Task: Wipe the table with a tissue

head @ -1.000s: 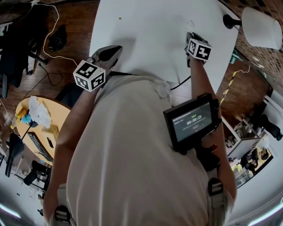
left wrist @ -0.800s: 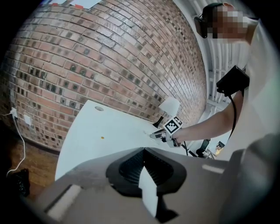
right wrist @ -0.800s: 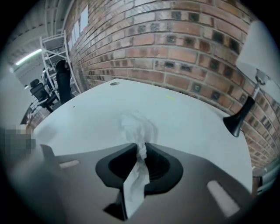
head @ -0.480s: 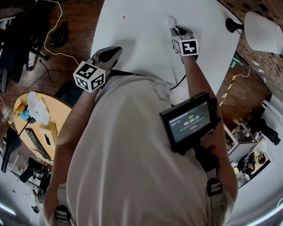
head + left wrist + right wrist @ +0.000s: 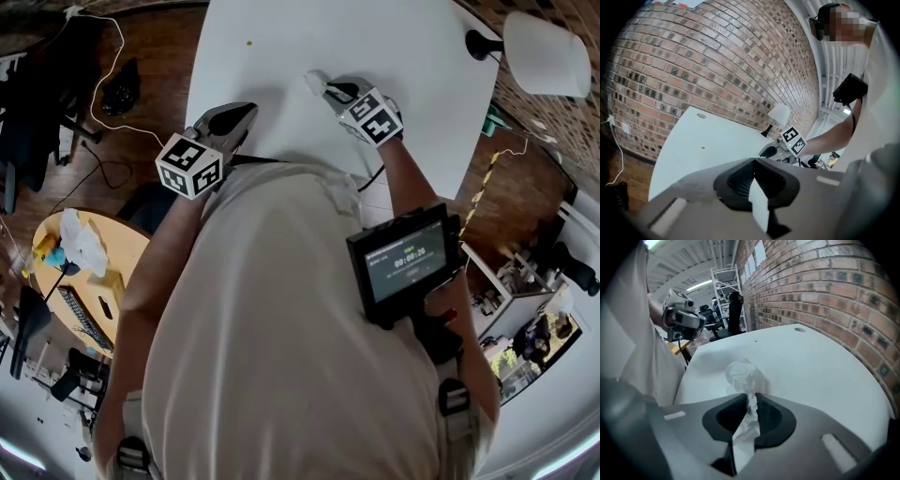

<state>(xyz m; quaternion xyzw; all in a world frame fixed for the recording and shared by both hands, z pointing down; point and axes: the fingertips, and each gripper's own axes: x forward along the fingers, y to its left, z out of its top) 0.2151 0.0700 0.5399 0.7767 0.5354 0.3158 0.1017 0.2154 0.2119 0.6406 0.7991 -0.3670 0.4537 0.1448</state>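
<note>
A crumpled white tissue (image 5: 743, 376) is pinched between the jaws of my right gripper (image 5: 751, 397), its bunched end pressed on the white table (image 5: 811, 366). From the head view the tissue (image 5: 316, 82) lies at the tip of the right gripper (image 5: 330, 89), near the table's (image 5: 300, 47) front middle. My left gripper (image 5: 246, 114) hovers at the table's near left edge with its jaws together and nothing between them. The left gripper view shows those jaws (image 5: 753, 161) meeting, with the right gripper's marker cube (image 5: 793, 140) beyond.
A black-based lamp with a white shade (image 5: 547, 52) stands at the table's far right corner. A small yellowish speck (image 5: 248, 42) lies on the far part of the table. A round wooden table (image 5: 70, 272) with clutter stands on the floor at left. A brick wall (image 5: 708, 61) backs the table.
My right gripper has swept the tissue leftward across the table, from near the right side to the front middle, rolling as it went. The left gripper has stayed put.
</note>
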